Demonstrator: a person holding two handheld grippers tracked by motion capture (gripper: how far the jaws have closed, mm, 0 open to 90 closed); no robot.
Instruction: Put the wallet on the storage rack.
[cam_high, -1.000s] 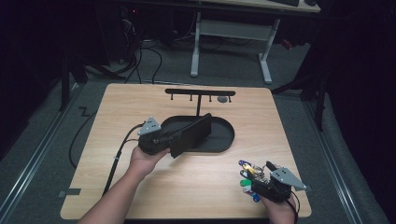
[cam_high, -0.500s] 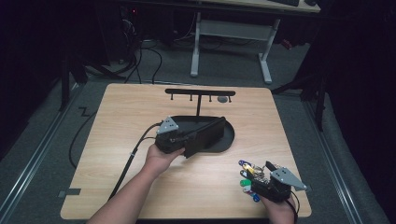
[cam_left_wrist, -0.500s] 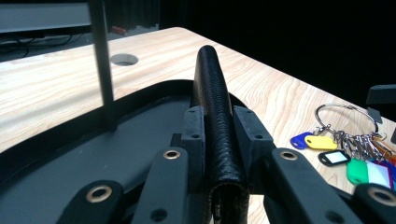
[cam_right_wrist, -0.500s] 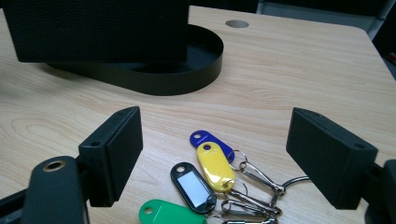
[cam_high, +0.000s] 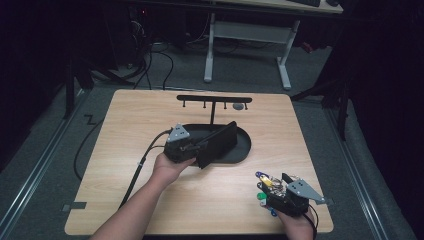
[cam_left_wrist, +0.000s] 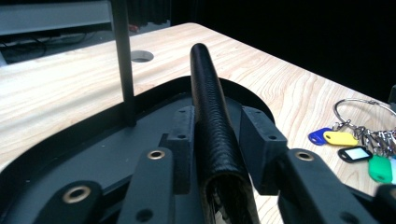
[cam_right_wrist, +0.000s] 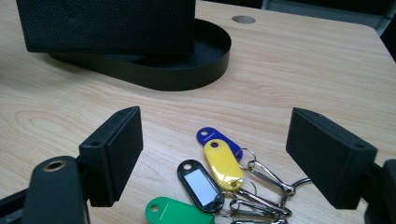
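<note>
High view: left gripper (cam_high: 200, 150) sits mid-frame over the left part of the black oval tray (cam_high: 245, 147), with a black wallet (cam_high: 217, 145) standing on edge between its jaws and angled up toward the right. The jaws have just been opening. Left gripper view gives what the top cam can't: the wallet's textured spine (cam_left_wrist: 210, 102) runs up the centre of the frame, the left pad sits right against it, the right pad (cam_left_wrist: 257, 140) stands a little off with a visible gap, so grip looks loosened, not clamped. Same view has the stand's thin post (cam_left_wrist: 122, 60) at upper left rising from the tray floor, a hole in the tabletop (cam_left_wrist: 141, 56) behind it, and key tags at far right. High view shows the T-shaped hook bar (cam_high: 214, 99) above the tray, w/ a grey bit under its right end. Right gripper (cam_high: 274, 192) is at lower right of the high view, by the table (cam_high: 125, 125) front edge, over a bunch of keys w/ colored tags (cam_high: 265, 187). Right gripper view: jaws wide apart, nothing pinched, tags lie on the wood between them at bottom centre: blue (cam_right_wrist: 218, 139), yellow (cam_right_wrist: 223, 161), black w/ white window (cam_right_wrist: 201, 184), green (cam_right_wrist: 175, 211), plus metal clips (cam_right_wrist: 266, 179) and a ring. That view also shows the wallet's flat side at top left, its lower edge down in the tray.
</note>
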